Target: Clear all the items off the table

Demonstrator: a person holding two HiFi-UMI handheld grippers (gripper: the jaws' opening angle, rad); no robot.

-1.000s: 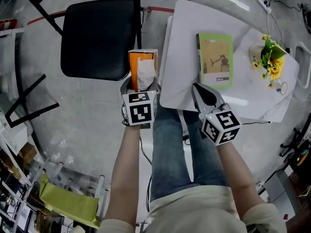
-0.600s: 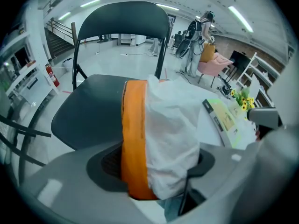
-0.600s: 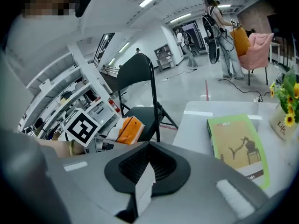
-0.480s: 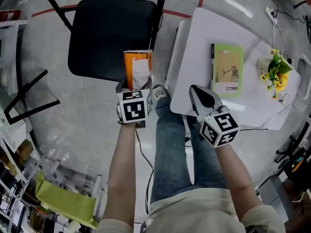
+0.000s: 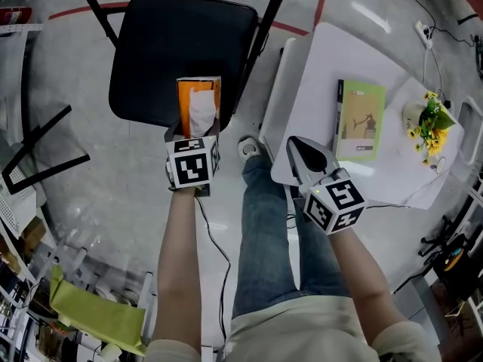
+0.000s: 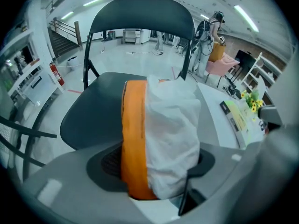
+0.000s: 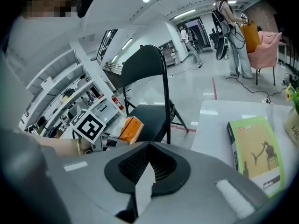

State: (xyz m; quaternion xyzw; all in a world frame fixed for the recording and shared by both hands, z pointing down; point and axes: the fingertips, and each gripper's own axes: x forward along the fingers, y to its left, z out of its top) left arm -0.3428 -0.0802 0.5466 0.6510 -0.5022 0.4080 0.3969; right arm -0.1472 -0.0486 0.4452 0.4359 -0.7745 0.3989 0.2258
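Black folding chair (image 5: pixel 177 59): stands just ahead of the left gripper (image 5: pixel 195 129), seat bare. Probably chosen as the place to put down what comes off the table.
White table (image 5: pixel 313 59): lies ahead and to the right of the right gripper (image 5: pixel 296 146), with its near edge just beside the gripper tips.
Green paperback book (image 5: pixel 359 121): lies flat on the table, ahead of the right gripper and apart from it, spine toward the chair. Judged the easiest thing to take next.
Left gripper: points steeply down with the jaws wide and pressed on the two long sides of the box, so that the box does not tip.
Right gripper: jaws fully together with nothing between them. Waits empty at the table edge, probably until the box is set down.
Orange cardboard tissue box (image 5: pixel 198 105): already off the table, between the left jaws, over the front part of the chair seat, with a white tissue standing out of the top. Contact with the seat cannot be told.
Yellow flowers in a small pale pot (image 5: pixel 424 113): at the far right of the table, well apart from both grippers.
Writing: small print and a dark figure on the book cover, too small to read. No brand visible on the box.
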